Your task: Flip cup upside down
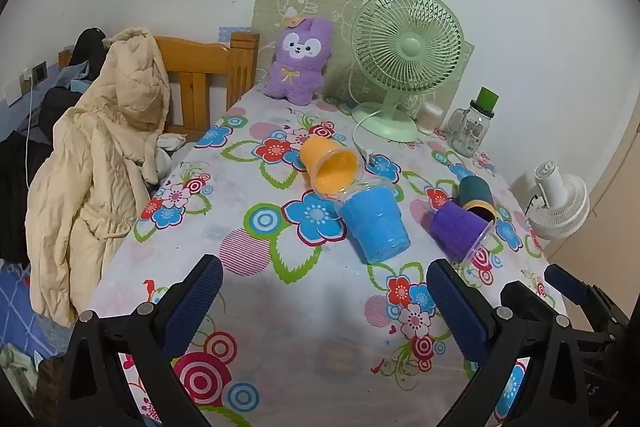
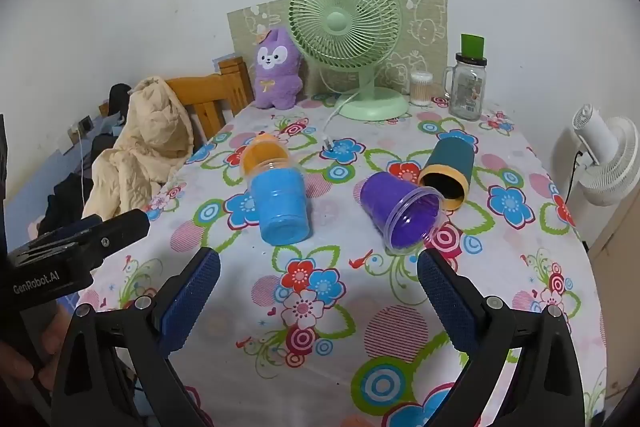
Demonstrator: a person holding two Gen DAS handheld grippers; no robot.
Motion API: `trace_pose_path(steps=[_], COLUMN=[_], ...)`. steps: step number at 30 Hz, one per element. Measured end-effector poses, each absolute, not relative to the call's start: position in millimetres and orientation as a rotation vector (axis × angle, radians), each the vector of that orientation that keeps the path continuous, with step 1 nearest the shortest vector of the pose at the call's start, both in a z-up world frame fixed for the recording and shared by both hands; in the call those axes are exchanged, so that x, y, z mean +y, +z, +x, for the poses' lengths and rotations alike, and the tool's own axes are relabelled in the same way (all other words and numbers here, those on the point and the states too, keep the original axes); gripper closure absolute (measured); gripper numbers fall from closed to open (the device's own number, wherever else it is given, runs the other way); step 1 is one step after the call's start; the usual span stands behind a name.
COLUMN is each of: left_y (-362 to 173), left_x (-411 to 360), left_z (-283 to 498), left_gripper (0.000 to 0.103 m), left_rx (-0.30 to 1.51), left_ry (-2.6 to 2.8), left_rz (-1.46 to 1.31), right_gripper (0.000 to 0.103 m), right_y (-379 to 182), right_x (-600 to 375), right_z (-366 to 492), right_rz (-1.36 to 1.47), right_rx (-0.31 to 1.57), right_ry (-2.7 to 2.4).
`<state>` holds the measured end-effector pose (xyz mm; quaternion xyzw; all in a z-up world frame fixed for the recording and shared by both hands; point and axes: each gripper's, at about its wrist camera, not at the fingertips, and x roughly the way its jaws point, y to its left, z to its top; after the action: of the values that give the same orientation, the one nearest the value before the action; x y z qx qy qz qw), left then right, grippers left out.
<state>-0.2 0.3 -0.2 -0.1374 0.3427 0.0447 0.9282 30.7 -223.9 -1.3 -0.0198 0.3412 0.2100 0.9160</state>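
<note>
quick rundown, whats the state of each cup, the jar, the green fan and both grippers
orange cup: on its side
blue cup: on its side, rim against the orange cup
purple cup: on its side, mouth toward the camera
teal cup: on its side, touching the purple cup
glass jar: upright, lid on
green fan: upright, cable unplugged on the table
left gripper: open, empty
right gripper: open, empty

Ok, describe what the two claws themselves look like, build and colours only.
Both match: black plastic frames with triangular cut-outs and silver pivot screws, ending in two fingers faced with dark blue dimpled pads. The left claw shows them; so does the right claw. Seen from the right wrist view, the left claw's side carries white "GenRobot.AI" lettering. No cables are visible.
</note>
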Motion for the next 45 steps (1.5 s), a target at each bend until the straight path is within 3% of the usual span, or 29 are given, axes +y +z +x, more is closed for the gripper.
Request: trace_pose_path(steps=[45], left_y=[-10.7], left_x=[5.8], left_z=[-2.3], left_gripper=[0.000], left_rx=[0.722], left_ry=[0.096], left_rz=[-0.299], right_gripper=[0.003], right_y=[-10.6], right_x=[-211.4], right_z=[33.0], right_rz=[-0.087], right_rx=[0.744], right_ry=[0.440])
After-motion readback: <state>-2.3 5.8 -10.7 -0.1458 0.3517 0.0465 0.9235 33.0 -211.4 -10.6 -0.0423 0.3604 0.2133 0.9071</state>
